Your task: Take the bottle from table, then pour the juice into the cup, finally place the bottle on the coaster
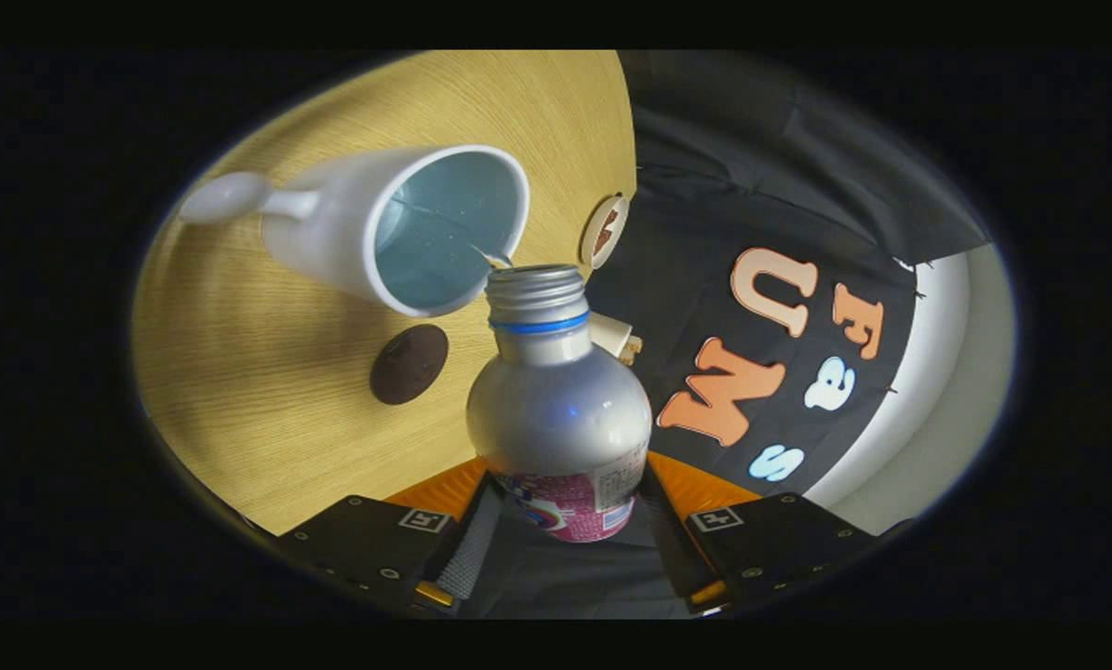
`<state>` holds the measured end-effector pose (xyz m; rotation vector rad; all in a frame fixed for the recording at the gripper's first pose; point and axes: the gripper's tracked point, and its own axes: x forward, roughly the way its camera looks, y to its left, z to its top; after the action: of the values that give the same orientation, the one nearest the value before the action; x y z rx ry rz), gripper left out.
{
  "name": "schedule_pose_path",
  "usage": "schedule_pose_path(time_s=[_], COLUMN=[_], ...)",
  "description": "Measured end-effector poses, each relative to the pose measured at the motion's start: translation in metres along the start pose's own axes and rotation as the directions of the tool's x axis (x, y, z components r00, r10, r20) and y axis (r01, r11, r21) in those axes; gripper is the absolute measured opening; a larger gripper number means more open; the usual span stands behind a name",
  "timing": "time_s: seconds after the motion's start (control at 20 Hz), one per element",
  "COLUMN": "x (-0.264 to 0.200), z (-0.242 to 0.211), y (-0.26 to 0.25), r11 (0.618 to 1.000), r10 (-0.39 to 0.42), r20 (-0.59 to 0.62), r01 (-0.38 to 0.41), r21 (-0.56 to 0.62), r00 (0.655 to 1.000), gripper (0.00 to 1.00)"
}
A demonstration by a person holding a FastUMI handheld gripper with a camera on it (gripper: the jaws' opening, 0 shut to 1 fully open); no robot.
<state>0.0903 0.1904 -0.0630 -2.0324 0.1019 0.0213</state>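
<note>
Between the fingers [565, 549] sits a silver metal bottle with a pink label and blue neck ring [560, 419], both fingers pressing its lower sides. Its uncapped threaded mouth tips toward a white ceramic cup with a handle [351, 233] just ahead, and a thin stream runs from the mouth over the cup's rim; pale liquid lies inside. Beyond the fingers, a dark round coaster [409, 364] lies near the cup on the light wooden desk [267, 419]. A second round coaster [604, 231] rests at the desk's edge. A small pale object [616, 337] behind the bottle's neck is mostly hidden.
</note>
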Motion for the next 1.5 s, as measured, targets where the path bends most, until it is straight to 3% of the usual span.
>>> schedule_pose_path(time_s=[0.55,1.5], x=[0.003,0.001], z=[-0.002,-0.001], y=[-0.007,-0.014], r11=[0.996,0.993], r10=[-0.034,-0.025], r20=[-0.014,-0.006], r01=[0.033,0.024], r21=[-0.084,-0.119], r00=[0.999,1.000], gripper=[0.78,0.78])
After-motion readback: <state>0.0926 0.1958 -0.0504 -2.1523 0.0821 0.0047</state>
